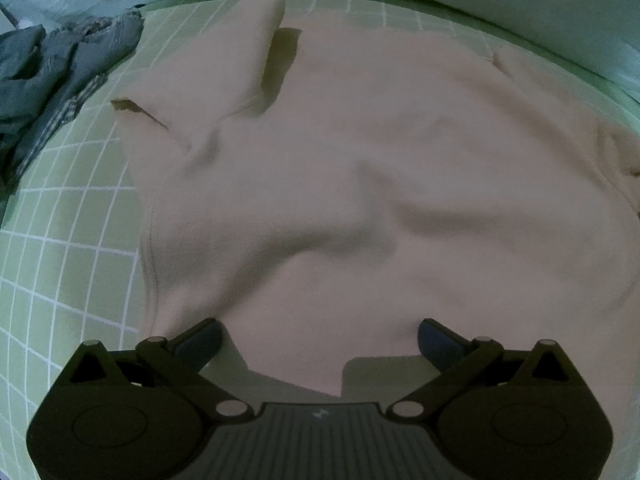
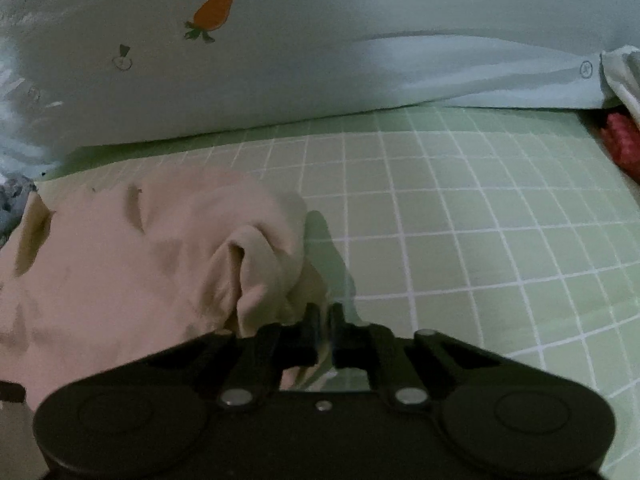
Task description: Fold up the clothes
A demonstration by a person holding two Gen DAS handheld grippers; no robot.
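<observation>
A pale pink garment [image 1: 360, 168] lies spread on a green checked bed sheet [image 1: 60, 240], with one sleeve [image 1: 248, 52] folded up at the far left. My left gripper [image 1: 320, 340] is open and empty, its fingers hovering over the garment's near hem. In the right wrist view the same garment [image 2: 120, 272] lies at the left, bunched at its right edge. My right gripper [image 2: 324, 320] is shut on a pinch of that bunched edge [image 2: 280, 276], lifting it slightly off the sheet [image 2: 480, 240].
A heap of grey clothes [image 1: 52, 68] lies at the far left of the bed. A large white pillow with a carrot print [image 2: 216, 8] runs along the far side. Something red [image 2: 620, 140] and a white cloth [image 2: 620, 76] sit at the far right.
</observation>
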